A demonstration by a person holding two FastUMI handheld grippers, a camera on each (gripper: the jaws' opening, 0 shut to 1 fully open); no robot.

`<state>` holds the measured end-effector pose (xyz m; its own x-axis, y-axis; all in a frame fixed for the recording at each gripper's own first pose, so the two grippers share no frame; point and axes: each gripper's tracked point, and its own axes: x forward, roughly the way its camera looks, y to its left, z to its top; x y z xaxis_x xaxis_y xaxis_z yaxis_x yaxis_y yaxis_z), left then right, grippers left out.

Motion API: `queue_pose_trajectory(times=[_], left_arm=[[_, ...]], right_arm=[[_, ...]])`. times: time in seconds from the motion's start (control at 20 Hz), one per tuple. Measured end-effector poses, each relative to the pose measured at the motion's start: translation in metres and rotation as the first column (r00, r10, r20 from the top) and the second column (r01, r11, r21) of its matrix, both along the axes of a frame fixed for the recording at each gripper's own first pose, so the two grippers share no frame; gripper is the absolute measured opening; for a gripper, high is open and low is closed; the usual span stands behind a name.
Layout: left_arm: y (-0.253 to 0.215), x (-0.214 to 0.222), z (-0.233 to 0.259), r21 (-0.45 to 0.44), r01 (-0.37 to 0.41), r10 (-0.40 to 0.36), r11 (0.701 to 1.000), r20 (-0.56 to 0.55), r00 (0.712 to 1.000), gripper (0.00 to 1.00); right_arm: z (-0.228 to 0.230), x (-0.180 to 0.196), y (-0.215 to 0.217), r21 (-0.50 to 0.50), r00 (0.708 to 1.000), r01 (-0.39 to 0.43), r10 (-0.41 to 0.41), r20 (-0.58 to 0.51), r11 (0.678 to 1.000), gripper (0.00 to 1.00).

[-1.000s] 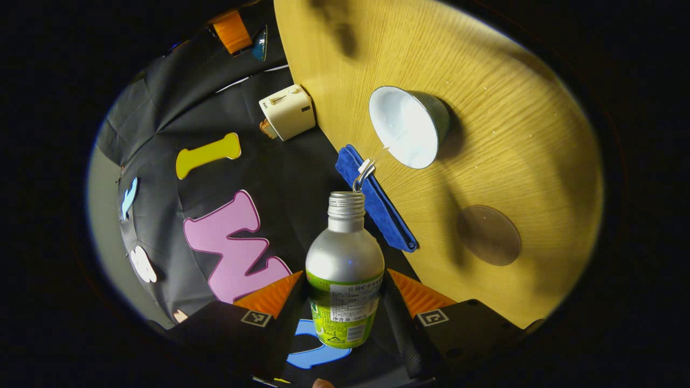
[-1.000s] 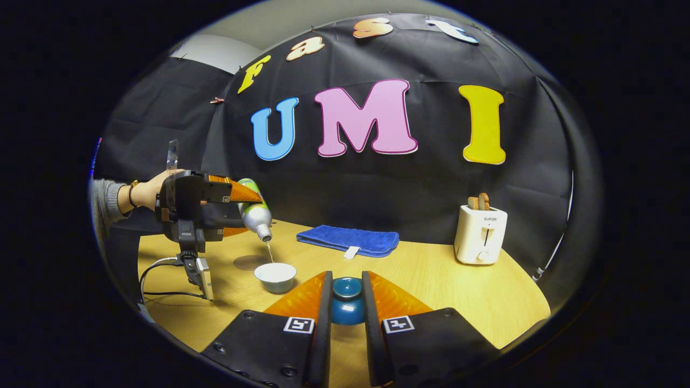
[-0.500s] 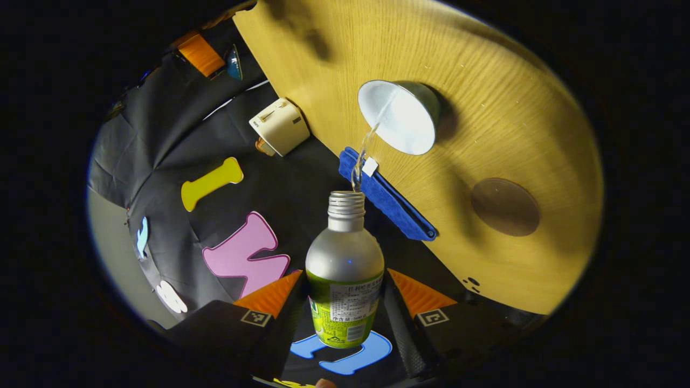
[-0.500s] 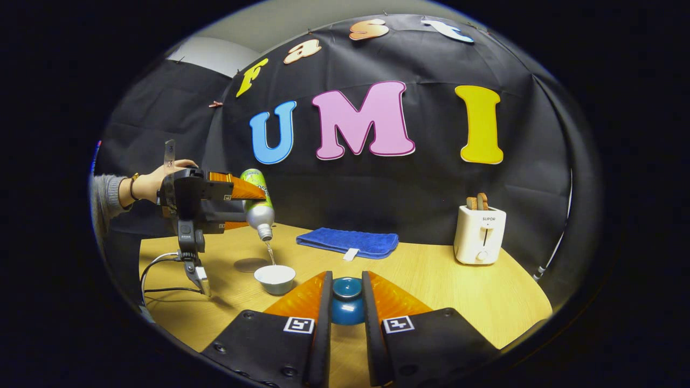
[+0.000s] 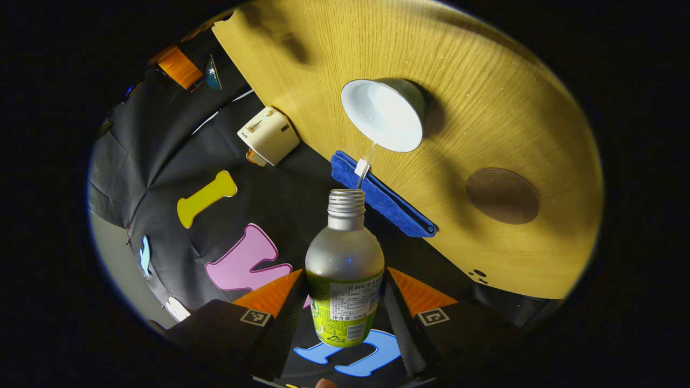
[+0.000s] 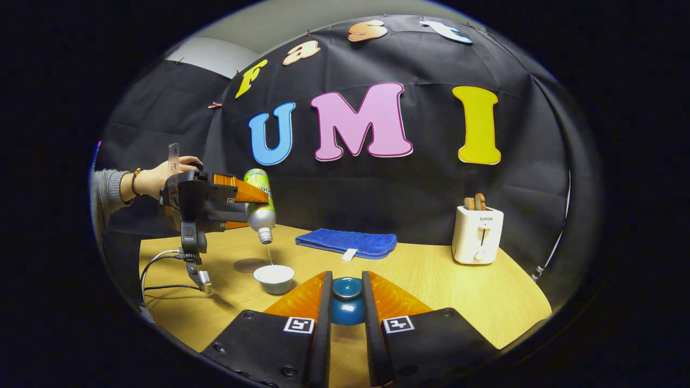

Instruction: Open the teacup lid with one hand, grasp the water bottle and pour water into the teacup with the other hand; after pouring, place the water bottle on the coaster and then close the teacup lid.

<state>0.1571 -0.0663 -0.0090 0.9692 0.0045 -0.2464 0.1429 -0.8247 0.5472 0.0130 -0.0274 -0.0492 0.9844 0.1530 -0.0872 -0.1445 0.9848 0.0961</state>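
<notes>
Both fingers of the left gripper (image 5: 345, 302) pinch the water bottle (image 5: 345, 280), tilted mouth-down over the white teacup (image 5: 384, 115), a thin stream falling into it. The right gripper (image 6: 345, 302) clamps the blue teacup lid (image 6: 346, 302), seemingly just above the worktop (image 6: 442, 280), its lower part hidden between the fingers. Beside the teacup lies the round coaster (image 5: 502, 195).

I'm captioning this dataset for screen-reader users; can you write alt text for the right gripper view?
The right gripper holds a blue teacup lid between its orange fingers, above a wooden table. At left, a hand-held left gripper tips a water bottle, pouring a thin stream into a white teacup. A blue towel and toaster sit behind.
</notes>
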Motion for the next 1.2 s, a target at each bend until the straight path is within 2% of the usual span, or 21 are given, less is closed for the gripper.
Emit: queue_pose_trajectory(times=[0.5, 0.6, 0.65, 0.7, 0.75, 0.8, 0.9, 1.0, 1.05, 1.1, 1.15, 1.2], left_arm=[[-0.011, 0.002, 0.003, -0.03, 0.026, -0.026, 0.999, 0.006, 1.0, 0.83], [-0.008, 0.002, 0.002, -0.105, 0.008, -0.008, 0.994, 0.007, 1.0, 0.83], [-0.006, 0.001, 0.001, -0.171, -0.005, 0.007, 0.985, 0.009, 1.0, 0.83], [-0.004, 0.0, 0.0, -0.255, -0.026, 0.028, 0.967, 0.006, 1.0, 0.83], [-0.003, -0.001, -0.002, -0.353, -0.045, 0.047, 0.935, -0.003, 0.999, 0.83], [-0.004, -0.004, -0.006, -0.452, -0.074, 0.07, 0.889, -0.025, 0.997, 0.83], [-0.004, -0.008, -0.011, -0.615, -0.126, 0.101, 0.779, -0.075, 0.992, 0.83], [-0.005, -0.01, -0.012, -0.75, -0.155, 0.124, 0.643, -0.099, 0.987, 0.83], [-0.004, -0.01, -0.014, -0.817, -0.18, 0.139, 0.548, -0.123, 0.983, 0.83], [-0.004, -0.009, -0.02, -0.878, -0.219, 0.147, 0.426, -0.172, 0.974, 0.82], [-0.004, -0.01, -0.029, -0.921, -0.258, 0.14, 0.291, -0.226, 0.964, 0.81], [-0.004, -0.01, -0.036, -0.938, -0.303, 0.127, 0.166, -0.285, 0.95, 0.82]], right_arm=[[0.0, 0.003, 0.002, 0.004, 1.0, 0.0, 0.0, 0.0, 1.0, 0.31], [0.001, 0.004, 0.004, 0.007, 1.0, -0.003, 0.003, 0.0, 1.0, 0.32], [0.002, 0.004, 0.005, 0.007, 1.0, -0.003, 0.003, 0.0, 1.0, 0.31], [0.002, 0.005, 0.006, 0.007, 1.0, -0.002, 0.002, 0.0, 1.0, 0.27], [0.003, 0.006, 0.006, 0.008, 1.0, 0.001, -0.001, 0.0, 1.0, 0.31], [0.003, 0.007, 0.006, 0.008, 1.0, 0.002, -0.002, 0.0, 1.0, 0.31], [0.005, 0.009, 0.008, 0.006, 1.0, 0.003, -0.003, -0.002, 1.0, 0.31], [0.007, 0.011, 0.009, 0.002, 1.0, 0.007, -0.007, 0.003, 1.0, 0.31], [0.009, 0.012, 0.01, 0.004, 1.0, 0.009, -0.009, 0.004, 1.0, 0.32], [0.011, 0.013, 0.012, 0.007, 1.0, 0.007, -0.007, 0.006, 1.0, 0.31], [0.012, 0.014, 0.013, 0.008, 1.0, 0.007, -0.007, 0.007, 1.0, 0.31], [0.014, 0.014, 0.015, 0.005, 1.0, 0.006, -0.006, 0.008, 1.0, 0.31]])
